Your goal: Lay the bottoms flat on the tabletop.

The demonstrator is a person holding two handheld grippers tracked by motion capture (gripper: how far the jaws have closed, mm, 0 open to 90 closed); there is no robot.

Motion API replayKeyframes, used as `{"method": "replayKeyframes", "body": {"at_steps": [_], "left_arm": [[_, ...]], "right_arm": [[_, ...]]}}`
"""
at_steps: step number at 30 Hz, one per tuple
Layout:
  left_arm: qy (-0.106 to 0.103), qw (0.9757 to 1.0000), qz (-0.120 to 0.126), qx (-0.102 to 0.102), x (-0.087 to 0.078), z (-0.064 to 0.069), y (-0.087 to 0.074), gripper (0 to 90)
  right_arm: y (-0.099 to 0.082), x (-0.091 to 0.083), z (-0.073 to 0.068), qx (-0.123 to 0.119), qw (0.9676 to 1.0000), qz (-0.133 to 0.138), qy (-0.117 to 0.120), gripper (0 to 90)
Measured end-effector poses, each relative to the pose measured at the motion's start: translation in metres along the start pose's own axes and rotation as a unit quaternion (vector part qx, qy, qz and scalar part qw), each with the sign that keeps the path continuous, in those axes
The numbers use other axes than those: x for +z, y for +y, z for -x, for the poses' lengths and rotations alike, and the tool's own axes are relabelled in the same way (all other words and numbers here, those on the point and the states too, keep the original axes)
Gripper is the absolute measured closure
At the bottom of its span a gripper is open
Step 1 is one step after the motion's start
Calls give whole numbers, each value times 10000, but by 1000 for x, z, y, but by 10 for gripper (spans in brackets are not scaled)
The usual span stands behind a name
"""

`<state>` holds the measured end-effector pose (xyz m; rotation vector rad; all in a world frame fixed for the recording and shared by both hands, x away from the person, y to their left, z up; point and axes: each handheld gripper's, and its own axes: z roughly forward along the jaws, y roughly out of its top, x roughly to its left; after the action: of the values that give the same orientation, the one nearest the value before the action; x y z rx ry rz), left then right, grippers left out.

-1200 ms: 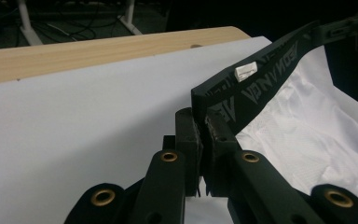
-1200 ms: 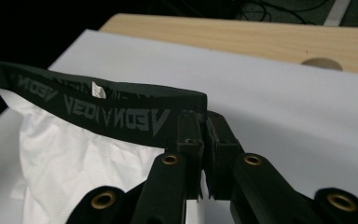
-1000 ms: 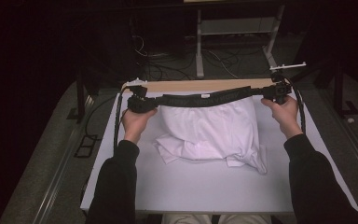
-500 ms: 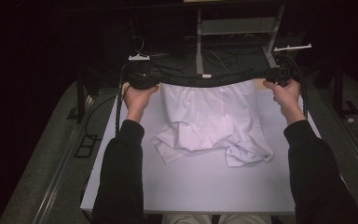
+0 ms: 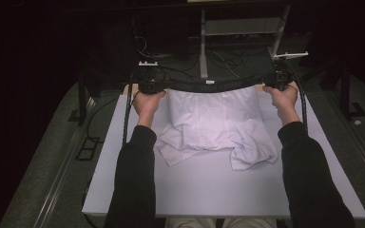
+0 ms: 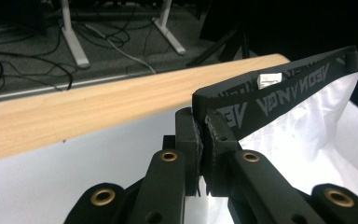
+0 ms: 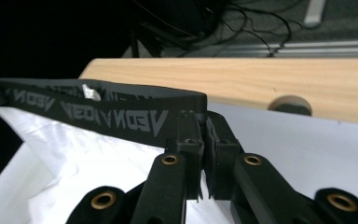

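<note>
White underwear [image 5: 209, 123] with a black lettered waistband [image 5: 204, 85] hangs stretched between my two grippers above the far part of the table, its lower part crumpled on the white sheet. My left gripper [image 5: 148, 85] is shut on the waistband's left end [image 6: 223, 112]; the pads pinch the band in the left gripper view [image 6: 203, 140]. My right gripper [image 5: 279, 80] is shut on the right end [image 7: 135, 119], jaws pressed together on the band [image 7: 204, 135]. A small white label [image 6: 268, 79] sits inside the band.
A white sheet [image 5: 209, 190] covers the table; a strip of bare wood [image 6: 98, 107] runs along its far edge, with a round hole [image 7: 289, 103]. Behind the table are white desk legs [image 5: 202, 47] and cables on a dark floor.
Both grippers have lifted the waistband and carried it toward the far edge. The white cloth is pulled up and stretched flatter, with less of it heaped on the sheet.
</note>
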<state>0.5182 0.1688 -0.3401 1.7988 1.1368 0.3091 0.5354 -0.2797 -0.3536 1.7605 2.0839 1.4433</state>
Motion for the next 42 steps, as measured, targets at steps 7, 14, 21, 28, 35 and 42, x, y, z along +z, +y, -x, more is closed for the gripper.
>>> {"method": "replayKeyframes", "body": {"at_steps": [7,14,21,28,35,42], "left_arm": [[39,9999,-48,-140,17,-11,-3,858],[126,9993,-88,341,20,-9,14,858],[-19,9997,132,192,15,-9,33,858],[25,9999,141,91,17,-6,42,858],[252,9993,211,-175,22,-11,31,698],[349,9993,13,-145,30,-18,2,444]], "right_arm": [[2,14,7,36,9996,-207,-195,852],[15,11,9,49,10000,45,-57,852],[25,7,10,-8,9998,151,-113,852],[39,-2,0,-144,9990,351,-253,851],[35,5,4,69,9990,399,-202,547],[10,13,8,-296,9986,264,-362,342]]}}
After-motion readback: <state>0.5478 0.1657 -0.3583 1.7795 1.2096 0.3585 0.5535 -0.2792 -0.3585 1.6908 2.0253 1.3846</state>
